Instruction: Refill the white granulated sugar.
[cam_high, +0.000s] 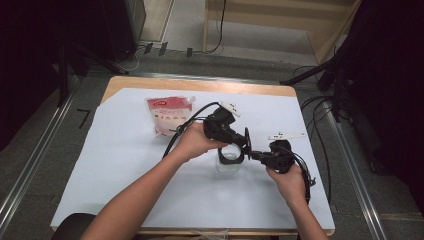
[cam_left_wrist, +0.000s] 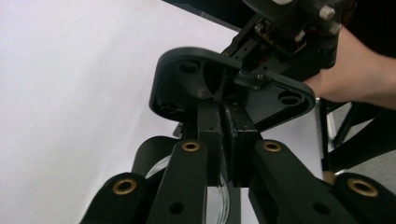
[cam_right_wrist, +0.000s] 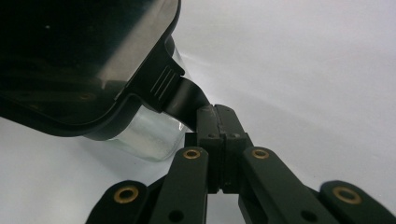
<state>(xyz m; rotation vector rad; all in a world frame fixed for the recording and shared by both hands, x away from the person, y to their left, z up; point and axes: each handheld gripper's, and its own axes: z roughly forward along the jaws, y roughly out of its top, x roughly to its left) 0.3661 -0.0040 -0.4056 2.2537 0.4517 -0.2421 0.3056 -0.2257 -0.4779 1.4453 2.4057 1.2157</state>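
White paper covers the desk (cam_high: 125, 165), with a red-and-white pouch (cam_high: 169, 114) lying well back on it, apart from the work. Your clear container (cam_high: 230, 162) stands near the middle, just in front of you, and its black lid (cam_left_wrist: 233, 86) is tipped up on edge above the mouth. Your right gripper (cam_right_wrist: 219, 126) has its jaws clenched on the lid's tab, and your left gripper (cam_left_wrist: 223, 135) has its jaws clamped across the lid's edge. With both grips set, judge this as a lid-handling step: keep the right hand steady as the anchor, guide with the left, and move the lid slowly so the light container doesn't tip or slide on the paper
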